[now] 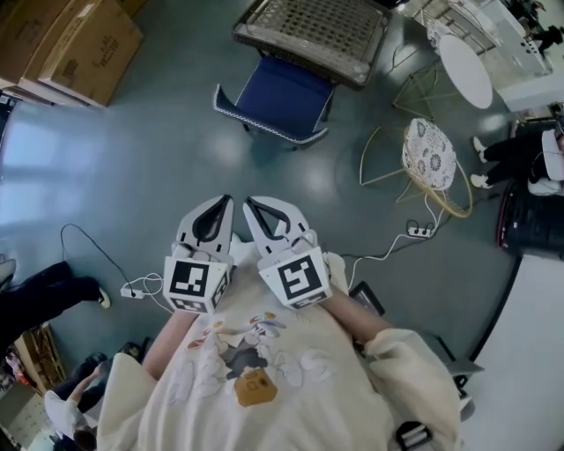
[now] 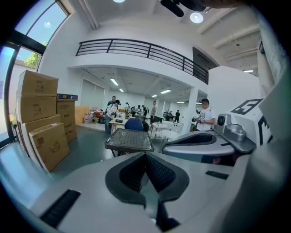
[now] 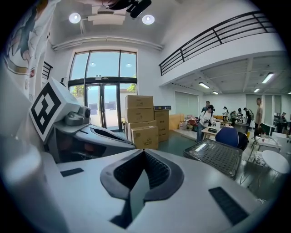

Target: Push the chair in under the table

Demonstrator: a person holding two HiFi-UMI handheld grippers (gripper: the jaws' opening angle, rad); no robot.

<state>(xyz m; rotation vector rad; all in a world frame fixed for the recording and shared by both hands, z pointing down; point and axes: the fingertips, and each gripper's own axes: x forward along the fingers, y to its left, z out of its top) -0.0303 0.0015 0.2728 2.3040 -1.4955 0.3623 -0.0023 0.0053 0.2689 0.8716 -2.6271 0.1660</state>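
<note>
A blue chair [image 1: 275,97] stands on the grey floor, its back part tucked under the near edge of a dark woven-top table [image 1: 313,26]. My left gripper [image 1: 226,201] and right gripper [image 1: 250,203] hover side by side close to my chest, well short of the chair, both shut with nothing between the fingers. In the left gripper view the shut left gripper [image 2: 145,155] points toward the table [image 2: 129,139], with the chair [image 2: 134,124] behind it. The right gripper view shows the shut right gripper [image 3: 144,152], with the table [image 3: 213,157] and chair [image 3: 227,135] off to the right.
Cardboard boxes [image 1: 70,40] are stacked at the far left. A wire chair with a patterned white seat [image 1: 429,154] and a round white table [image 1: 464,70] stand to the right. Power strips and cables [image 1: 132,291] lie on the floor. People stand in the background.
</note>
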